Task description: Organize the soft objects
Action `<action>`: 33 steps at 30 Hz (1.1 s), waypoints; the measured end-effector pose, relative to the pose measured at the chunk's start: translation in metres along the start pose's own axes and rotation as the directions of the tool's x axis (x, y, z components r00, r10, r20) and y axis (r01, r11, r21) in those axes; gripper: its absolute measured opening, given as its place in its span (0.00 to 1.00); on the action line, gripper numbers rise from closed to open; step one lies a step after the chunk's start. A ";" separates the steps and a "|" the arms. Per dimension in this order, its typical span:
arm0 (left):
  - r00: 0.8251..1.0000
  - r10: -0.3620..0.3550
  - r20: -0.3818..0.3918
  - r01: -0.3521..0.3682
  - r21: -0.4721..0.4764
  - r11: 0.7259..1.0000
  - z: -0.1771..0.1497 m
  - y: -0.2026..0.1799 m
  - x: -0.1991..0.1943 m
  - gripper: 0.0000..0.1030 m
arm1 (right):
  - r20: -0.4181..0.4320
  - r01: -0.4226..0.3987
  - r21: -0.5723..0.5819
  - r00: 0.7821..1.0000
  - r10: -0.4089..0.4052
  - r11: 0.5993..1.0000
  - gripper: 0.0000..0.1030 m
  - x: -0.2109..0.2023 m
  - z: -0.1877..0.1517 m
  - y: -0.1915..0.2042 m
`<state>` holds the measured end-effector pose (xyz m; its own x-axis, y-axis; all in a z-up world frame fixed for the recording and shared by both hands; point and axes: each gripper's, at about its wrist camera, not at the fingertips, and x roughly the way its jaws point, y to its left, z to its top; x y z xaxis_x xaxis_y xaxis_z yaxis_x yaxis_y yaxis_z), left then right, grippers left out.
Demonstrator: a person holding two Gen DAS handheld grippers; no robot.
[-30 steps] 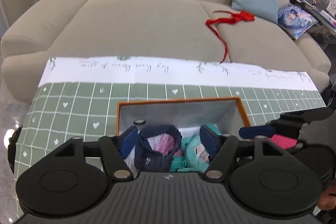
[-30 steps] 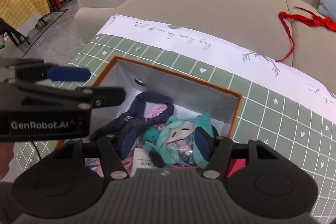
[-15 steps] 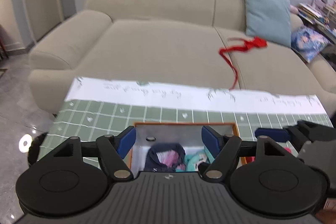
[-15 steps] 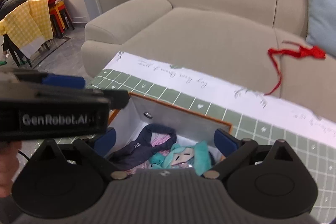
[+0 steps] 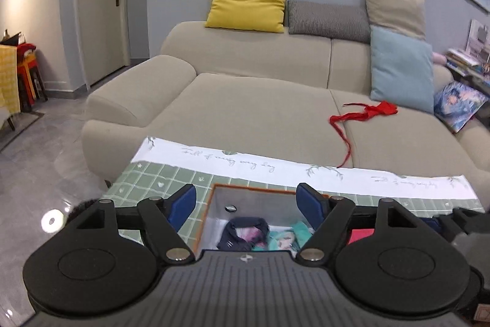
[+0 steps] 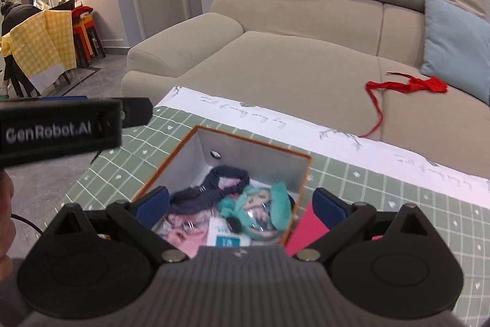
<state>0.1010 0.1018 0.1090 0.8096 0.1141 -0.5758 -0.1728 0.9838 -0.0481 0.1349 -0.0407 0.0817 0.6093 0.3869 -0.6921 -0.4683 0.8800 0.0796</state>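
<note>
1. My left hand-held gripper [image 5: 246, 203] is open wide and holds nothing. It hangs above the near end of the box [image 5: 251, 189].
2. My right hand-held gripper [image 6: 242, 203] is open wide too, and it is empty. It hangs over the box [image 6: 303, 157] as well.
3. From the right camera, the left hand-held gripper [image 6: 134, 111] shows at 9 o'clock, up above the green cloth [image 6: 382, 183].
4. The box has an orange rim and gray walls. It sits on the surface, on the green cloth with white squares.
5. The soft things are inside the box. A teal doll [image 6: 260, 209] lies toward 3 o'clock in it.
6. A dark blue cloth [image 6: 214, 184] lies just beside the doll, toward 10 o'clock.
7. Something pink [image 6: 180, 232] lies in the box at 7 o'clock, close to my fingers.
8. A flat red thing [image 6: 306, 230] lies on the cloth, touching the box at its 4 o'clock side.
9. Past the surface at 12 o'clock is a tan sofa [image 5: 260, 100].
10. A red ribbon [image 5: 364, 115] lies on the sofa seat at 1 o'clock, well apart from the box.
</note>
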 end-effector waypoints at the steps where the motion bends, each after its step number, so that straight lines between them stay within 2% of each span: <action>1: 0.999 -0.045 0.005 0.045 0.020 0.999 -0.006 -0.001 -0.004 0.85 | 0.011 0.016 -0.002 1.000 -0.016 1.000 0.95 -0.007 -0.009 -0.001; 2: 0.996 -0.087 0.007 0.086 0.054 0.995 -0.013 -0.005 -0.007 0.85 | 0.031 0.037 0.000 0.999 -0.037 0.999 0.95 -0.014 -0.017 -0.003; 5: 0.995 -0.098 0.006 0.097 0.098 0.990 -0.034 -0.018 -0.016 0.85 | 0.105 0.102 0.008 0.989 -0.102 0.995 0.95 -0.036 -0.044 -0.007; 8: 0.994 -0.107 -0.012 0.108 0.123 0.986 -0.057 -0.030 -0.023 0.85 | 0.105 0.123 0.012 0.987 -0.123 0.992 0.95 -0.048 -0.068 -0.007; 12: 0.998 -0.049 0.038 0.044 0.119 0.992 -0.089 -0.042 -0.038 0.85 | 0.104 0.152 -0.011 0.983 -0.150 0.988 0.95 -0.058 -0.096 -0.004; 15: 0.996 -0.088 0.027 0.086 0.085 0.993 -0.104 -0.040 -0.045 0.86 | 0.111 0.145 -0.001 0.983 -0.144 0.989 0.95 -0.060 -0.112 -0.003; 19: 0.998 -0.057 0.034 0.056 0.047 0.997 -0.125 -0.032 -0.051 0.86 | 0.131 0.138 0.047 0.981 -0.144 0.989 0.95 -0.065 -0.131 -0.003; 22: 0.999 -0.035 0.014 0.035 0.038 0.999 -0.132 -0.028 -0.047 0.86 | 0.146 0.179 0.060 0.972 -0.186 0.982 0.95 -0.064 -0.144 0.000; 27: 1.000 -0.031 -0.004 0.031 0.043 0.999 -0.139 -0.025 -0.047 0.86 | 0.129 0.181 0.111 0.972 -0.194 0.977 0.95 -0.065 -0.154 0.004; 33: 0.999 -0.037 0.028 0.036 0.029 0.999 -0.144 -0.022 -0.062 0.86 | 0.131 0.182 0.079 0.973 -0.191 0.980 0.95 -0.072 -0.154 0.015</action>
<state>-0.0261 0.0534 0.0287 0.8308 0.0817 -0.5506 -0.1272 0.9909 -0.0448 -0.0144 -0.0979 0.0218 0.7661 0.2448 -0.5943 -0.2981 0.9545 0.0089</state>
